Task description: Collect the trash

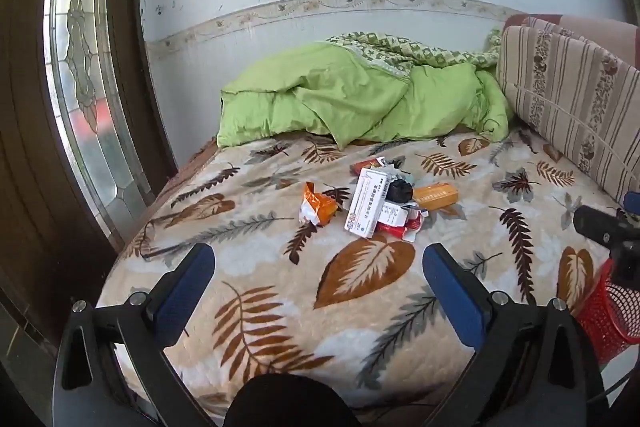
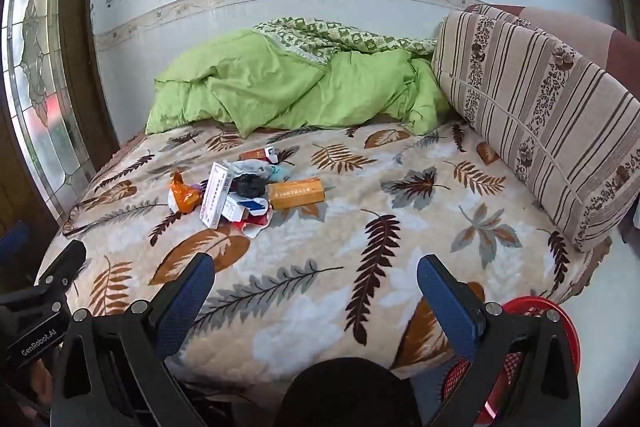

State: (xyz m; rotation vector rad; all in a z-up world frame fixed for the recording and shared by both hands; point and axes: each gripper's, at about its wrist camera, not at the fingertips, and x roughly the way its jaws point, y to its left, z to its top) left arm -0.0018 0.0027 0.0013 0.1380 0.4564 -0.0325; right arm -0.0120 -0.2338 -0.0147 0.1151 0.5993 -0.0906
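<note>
A bed (image 1: 280,307) under a leaf-print blanket is filling the room's corner, with a green quilt (image 1: 352,99) lying bunched against the pale wall and a striped cushion (image 2: 540,131) leaning along the right side. The trash pile (image 1: 380,199) of small boxes and wrappers is sitting mid-bed, well ahead of both tools. The left hand-held gripper (image 1: 320,267) and right hand-held gripper (image 2: 316,275) are hovering spread wide, gripping nothing. A red basket (image 2: 536,331) is standing beside the bed.

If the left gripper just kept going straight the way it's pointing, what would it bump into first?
Probably the leaf-patterned blanket, just short of the trash pile. The open left gripper tilts downward, so it likely lands on bare blanket before the white medicine box, though depth is hard to judge.
</note>
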